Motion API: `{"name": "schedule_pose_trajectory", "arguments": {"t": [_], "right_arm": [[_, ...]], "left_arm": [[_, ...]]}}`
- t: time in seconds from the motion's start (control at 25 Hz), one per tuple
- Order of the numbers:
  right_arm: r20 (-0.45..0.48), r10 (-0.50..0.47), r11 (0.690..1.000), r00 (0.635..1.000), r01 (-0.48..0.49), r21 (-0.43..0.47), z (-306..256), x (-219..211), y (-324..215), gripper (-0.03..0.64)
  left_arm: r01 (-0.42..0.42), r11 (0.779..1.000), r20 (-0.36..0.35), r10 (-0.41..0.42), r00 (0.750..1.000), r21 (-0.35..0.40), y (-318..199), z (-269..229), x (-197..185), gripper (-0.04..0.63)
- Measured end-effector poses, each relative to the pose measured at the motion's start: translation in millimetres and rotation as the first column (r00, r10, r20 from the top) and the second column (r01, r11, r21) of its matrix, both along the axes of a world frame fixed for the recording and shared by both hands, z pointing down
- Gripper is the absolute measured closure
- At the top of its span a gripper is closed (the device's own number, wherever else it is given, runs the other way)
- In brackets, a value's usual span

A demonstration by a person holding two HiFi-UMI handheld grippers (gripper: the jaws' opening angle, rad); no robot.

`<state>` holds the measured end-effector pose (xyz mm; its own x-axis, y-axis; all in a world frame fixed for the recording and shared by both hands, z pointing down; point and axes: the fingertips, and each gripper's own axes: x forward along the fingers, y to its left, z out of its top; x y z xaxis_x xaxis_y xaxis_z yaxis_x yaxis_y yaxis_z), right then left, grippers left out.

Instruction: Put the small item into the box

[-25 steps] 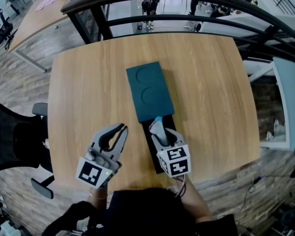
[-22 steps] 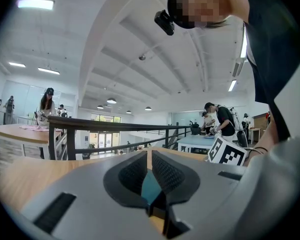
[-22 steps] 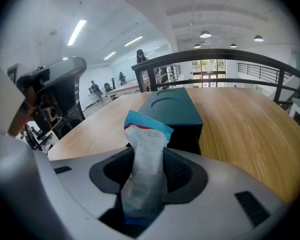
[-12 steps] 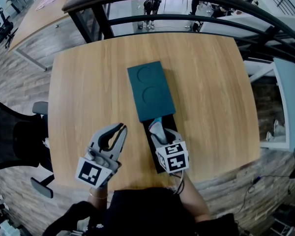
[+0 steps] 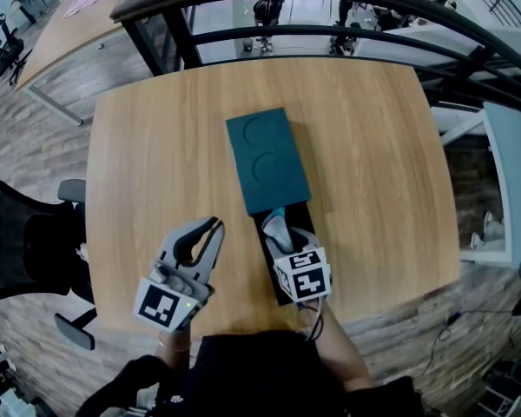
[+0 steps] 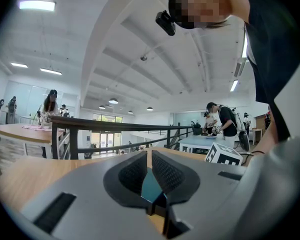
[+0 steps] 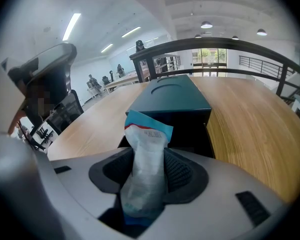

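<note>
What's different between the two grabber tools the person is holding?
The right gripper is clamped on a white packet with a blue top; the left gripper has nothing between its closed jaws. The right gripper tilts down over the open black box; the left gripper sits level over bare table beside it. Both are grey and carry a marker cube.

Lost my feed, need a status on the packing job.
Left gripper shut, empty, off to the side. Right gripper shut on packet, poised over open end of box. Nothing between packet and box.
</note>
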<state>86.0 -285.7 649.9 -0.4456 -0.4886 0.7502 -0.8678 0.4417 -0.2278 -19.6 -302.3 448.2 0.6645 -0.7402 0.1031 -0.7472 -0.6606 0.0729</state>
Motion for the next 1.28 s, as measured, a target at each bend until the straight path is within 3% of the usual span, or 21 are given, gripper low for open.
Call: {"name": "schedule_pose_trajectory", "arguments": {"t": [1.28], "right_arm": [[0.008, 0.011, 0.999, 1.0, -0.011, 0.037, -18, 2, 6, 0.362]], "left_arm": [[0.003, 1.0, -0.003, -0.003, 1.0, 0.023, 13, -15, 1, 0.557]]}}
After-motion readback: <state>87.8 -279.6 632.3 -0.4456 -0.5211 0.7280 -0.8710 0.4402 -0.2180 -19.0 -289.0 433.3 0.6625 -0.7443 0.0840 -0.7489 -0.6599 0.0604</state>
